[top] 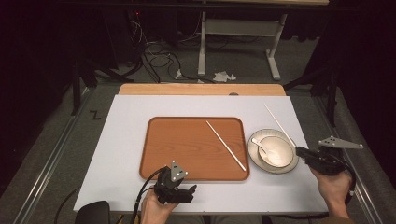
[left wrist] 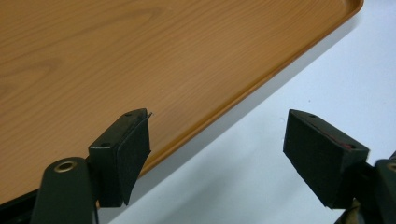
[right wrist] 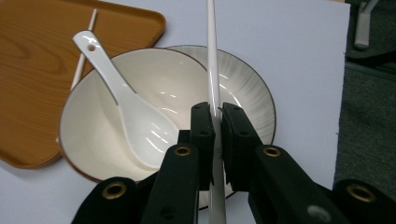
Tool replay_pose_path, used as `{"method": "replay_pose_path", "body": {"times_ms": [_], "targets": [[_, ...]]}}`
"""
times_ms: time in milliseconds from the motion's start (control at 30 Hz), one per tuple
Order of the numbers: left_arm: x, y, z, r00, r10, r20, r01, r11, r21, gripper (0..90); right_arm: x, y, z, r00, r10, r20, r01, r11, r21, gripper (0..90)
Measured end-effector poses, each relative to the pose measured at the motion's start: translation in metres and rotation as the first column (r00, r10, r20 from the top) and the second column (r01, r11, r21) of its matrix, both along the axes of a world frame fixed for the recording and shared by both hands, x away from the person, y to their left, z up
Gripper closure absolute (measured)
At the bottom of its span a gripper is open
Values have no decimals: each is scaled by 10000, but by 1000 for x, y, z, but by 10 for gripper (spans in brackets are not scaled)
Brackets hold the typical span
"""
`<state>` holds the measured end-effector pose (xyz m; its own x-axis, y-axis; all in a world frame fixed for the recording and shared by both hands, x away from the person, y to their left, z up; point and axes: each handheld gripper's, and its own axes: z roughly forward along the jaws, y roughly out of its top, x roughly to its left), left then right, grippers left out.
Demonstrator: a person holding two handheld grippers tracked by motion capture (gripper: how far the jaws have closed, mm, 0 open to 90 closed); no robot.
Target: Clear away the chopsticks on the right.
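— White tabletop [top: 126, 140]; why is the right gripper [right wrist: 218, 122] pinching that chopstick [right wrist: 213, 56]?
— It's clamping it over the bowl [right wrist: 88, 126], probably to join its mate [top: 226, 145] on the tray [top: 187, 140]. Left gripper [left wrist: 217, 140] is gaping empty astride the tray's rim.

Table [top: 140, 186] evenly lit from overhead, room beyond dark; soft glare on bowl [right wrist: 93, 121] and spoon [right wrist: 140, 126]; near tool parts slightly blurred, shadows faint
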<state>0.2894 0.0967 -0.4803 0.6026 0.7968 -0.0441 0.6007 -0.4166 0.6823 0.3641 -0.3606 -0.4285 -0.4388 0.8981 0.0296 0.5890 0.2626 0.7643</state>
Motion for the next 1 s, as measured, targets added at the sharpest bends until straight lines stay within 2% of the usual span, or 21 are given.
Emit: {"method": "replay_pose_path", "body": {"times_ms": [500, 533, 733, 767, 867, 1000], "targets": [[14, -17, -1, 9965, -812, -186, 813, 9967, 3, 223, -35, 30, 19, 9969, 673, 412, -669, 9977, -107, 850], [15, -17, -1, 9961, -864, -201, 864, 9963, -4, 223, -39, 37, 21, 9954, 880, 367, -876, 9961, -143, 850], [17, -19, -1, 9950, -973, -234, 972, 9952, -74, 224, -44, 51, 20, 9927, 1197, 165, -1196, 9928, -97, 850], [17, -20, -1, 9949, -985, -228, 984, 9951, -80, 225, -45, 56, 19, 9898, 1420, 96, -1419, 9897, -179, 850], [18, -20, -1, 9946, -1013, -231, 1012, 9949, -46, 226, -47, 63, 19, 9880, 1541, 89, -1539, 9878, -222, 850], [18, -22, -3, 9945, -1023, -238, 1025, 9947, 79, 227, -50, 84, 16, 9779, 2089, -85, -2090, 9771, -404, 849]]}}
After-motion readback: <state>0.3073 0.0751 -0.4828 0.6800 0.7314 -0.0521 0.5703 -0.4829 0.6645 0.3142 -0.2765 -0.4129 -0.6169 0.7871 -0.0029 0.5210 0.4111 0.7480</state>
